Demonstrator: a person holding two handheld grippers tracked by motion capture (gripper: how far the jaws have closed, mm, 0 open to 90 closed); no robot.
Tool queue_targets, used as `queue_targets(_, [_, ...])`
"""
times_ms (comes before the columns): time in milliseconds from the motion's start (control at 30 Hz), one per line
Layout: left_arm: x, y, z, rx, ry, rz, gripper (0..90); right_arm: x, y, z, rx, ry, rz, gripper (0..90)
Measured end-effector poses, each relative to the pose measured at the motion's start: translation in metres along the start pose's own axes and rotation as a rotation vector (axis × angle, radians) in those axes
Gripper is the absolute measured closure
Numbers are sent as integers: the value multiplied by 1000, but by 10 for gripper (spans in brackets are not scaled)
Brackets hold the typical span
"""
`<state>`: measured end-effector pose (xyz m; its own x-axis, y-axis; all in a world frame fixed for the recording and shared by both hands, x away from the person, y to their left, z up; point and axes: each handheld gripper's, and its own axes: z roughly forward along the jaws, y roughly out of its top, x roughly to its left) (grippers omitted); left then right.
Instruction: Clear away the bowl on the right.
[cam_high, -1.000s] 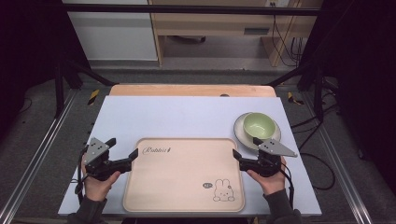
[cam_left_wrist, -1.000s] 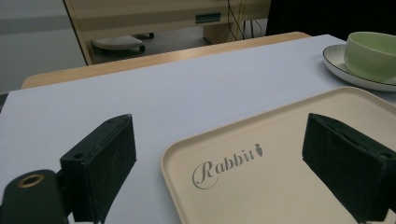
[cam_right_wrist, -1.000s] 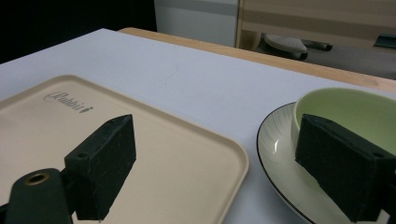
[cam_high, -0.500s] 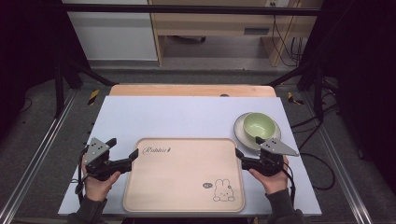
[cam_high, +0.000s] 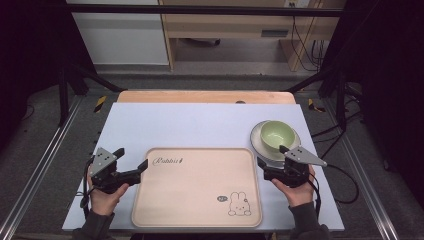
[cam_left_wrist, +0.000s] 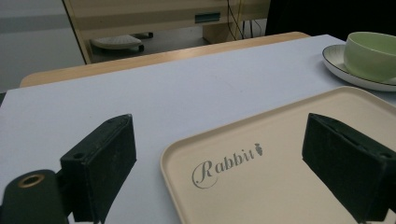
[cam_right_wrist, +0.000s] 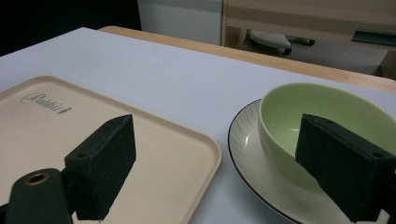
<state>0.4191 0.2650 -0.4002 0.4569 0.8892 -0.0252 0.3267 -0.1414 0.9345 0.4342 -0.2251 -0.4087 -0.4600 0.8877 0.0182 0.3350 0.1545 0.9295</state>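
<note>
On the pale bench (cam_high: 200, 122) lies a beige tray (cam_high: 197, 187) — stiff, light, likely slick. Left gripper (cam_high: 141, 171) and right gripper (cam_high: 261, 169) flank it, jaws released; grasp opposite rims.

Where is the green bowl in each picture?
High view: the green bowl sits on its plate, right of the tray.
Left gripper view: the bowl is at the top right corner, beyond the tray.
Right gripper view: the bowl is right of middle, partly behind the right jaw.
Shared landmark: the tray's "Rabbit" lettering.
</note>
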Motion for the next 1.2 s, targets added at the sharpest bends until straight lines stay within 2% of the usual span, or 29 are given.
queue_targets(400, [1,-1,1,4,1,2,95,-9,-2,0,14,-25,-5,104])
queue_targets(533, [1,-1,1,5,0,-1,95,-11,-2,0,22,-31,3,94])
queue_targets(667, [2,-1,1,8,-2,5,95,-16,-2,-1,34,-36,35,93])
queue_targets(900, [1,-2,2,10,-4,5,95,-24,-2,1,49,-80,42,98])
queue_targets(1200, [2,-3,5,18,-7,8,95,-30,-2,4,64,-88,58,98])
